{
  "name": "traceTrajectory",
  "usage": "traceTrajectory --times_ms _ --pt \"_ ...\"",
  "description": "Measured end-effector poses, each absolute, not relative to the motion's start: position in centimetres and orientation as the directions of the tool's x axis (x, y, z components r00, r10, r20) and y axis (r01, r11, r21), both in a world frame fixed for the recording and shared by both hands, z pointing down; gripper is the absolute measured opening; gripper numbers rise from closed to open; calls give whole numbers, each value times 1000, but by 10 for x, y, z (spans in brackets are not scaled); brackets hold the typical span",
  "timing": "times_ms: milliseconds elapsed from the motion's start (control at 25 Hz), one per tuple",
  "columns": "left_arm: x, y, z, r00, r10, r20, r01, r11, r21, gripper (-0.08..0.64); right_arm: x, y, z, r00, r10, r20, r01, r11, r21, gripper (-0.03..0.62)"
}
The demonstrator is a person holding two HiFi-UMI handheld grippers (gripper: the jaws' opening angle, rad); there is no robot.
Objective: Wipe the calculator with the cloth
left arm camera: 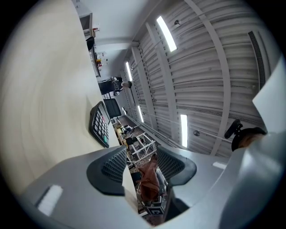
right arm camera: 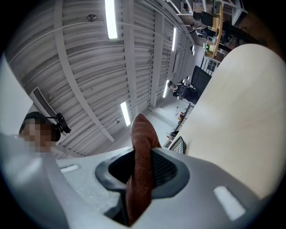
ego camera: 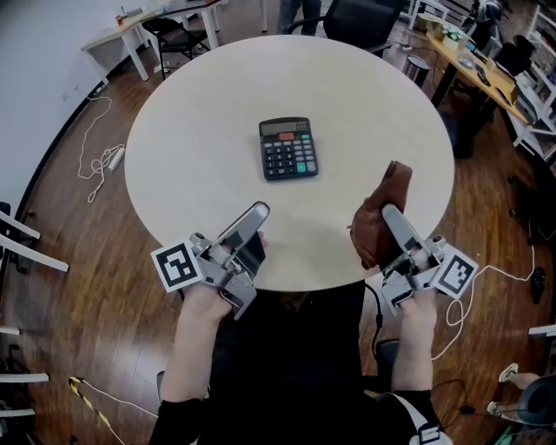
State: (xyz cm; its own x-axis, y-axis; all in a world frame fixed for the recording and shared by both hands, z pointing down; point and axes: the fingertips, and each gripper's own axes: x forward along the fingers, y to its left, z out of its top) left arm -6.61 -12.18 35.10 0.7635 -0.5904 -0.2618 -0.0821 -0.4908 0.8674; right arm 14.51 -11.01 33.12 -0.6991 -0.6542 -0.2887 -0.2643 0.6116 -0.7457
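A black calculator lies flat near the middle of the round pale table. My right gripper hangs over the table's near right edge, shut on a brown cloth that bunches up around its jaws. In the right gripper view the cloth stands up between the pads, with the calculator small behind it. My left gripper is over the near left edge, open and holding nothing. In the left gripper view the calculator sits ahead on the table.
An office chair stands at the table's far side. Desks stand at the back left and back right. A white cable trails on the wooden floor to the left.
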Motion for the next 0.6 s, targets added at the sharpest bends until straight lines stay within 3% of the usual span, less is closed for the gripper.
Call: traceTrajectory --times_ms 600 --pt "-65 -122 351 765 -589 -261 -83 -492 867 199 145 -109 332 -706 -644 -295 -249 616 -748 95"
